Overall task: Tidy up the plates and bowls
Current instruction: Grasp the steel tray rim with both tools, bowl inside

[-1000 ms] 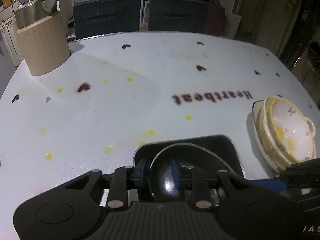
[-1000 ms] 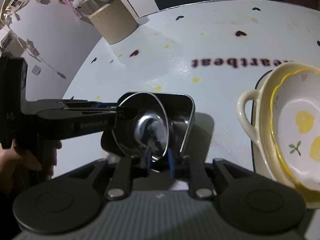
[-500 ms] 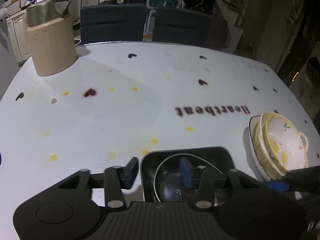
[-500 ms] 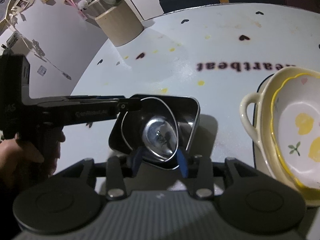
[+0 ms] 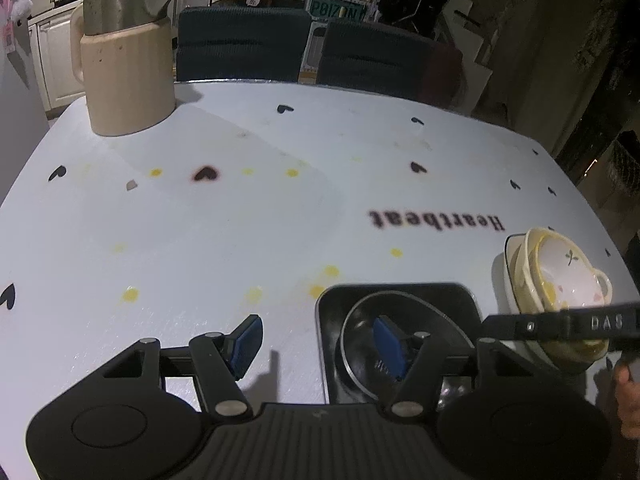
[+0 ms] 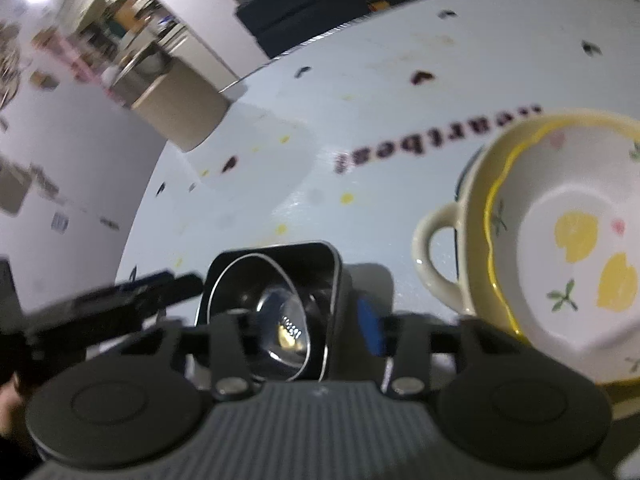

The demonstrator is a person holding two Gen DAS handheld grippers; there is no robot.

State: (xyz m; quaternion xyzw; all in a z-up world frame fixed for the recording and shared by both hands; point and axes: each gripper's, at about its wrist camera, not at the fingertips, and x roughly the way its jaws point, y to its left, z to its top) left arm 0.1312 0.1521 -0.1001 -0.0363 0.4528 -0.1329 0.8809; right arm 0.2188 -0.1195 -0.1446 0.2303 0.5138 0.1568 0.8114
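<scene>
The steel bowl (image 5: pixel 404 344) is sitting inside the square black dish (image 5: pixel 400 292) beside the stacked ceramic bowls (image 5: pixel 556 284). The left gripper (image 5: pixel 316 344) is opening, released, straddling the dish wall; the right gripper (image 6: pixel 304 320) is closing around that dish's near wall and, in my judgement, risking tipping it.

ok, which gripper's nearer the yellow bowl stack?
Right. Right gripper, closing astride the black tray wall, sits beside the yellow bowl stack; left gripper, opening astride the opposite wall, is farther.

The left gripper (image 5: pixel 316 340) tilts downward, jaws opening wide; the right gripper (image 6: pixel 304 324) (blurred) tilts downward too, jaws closing.
</scene>
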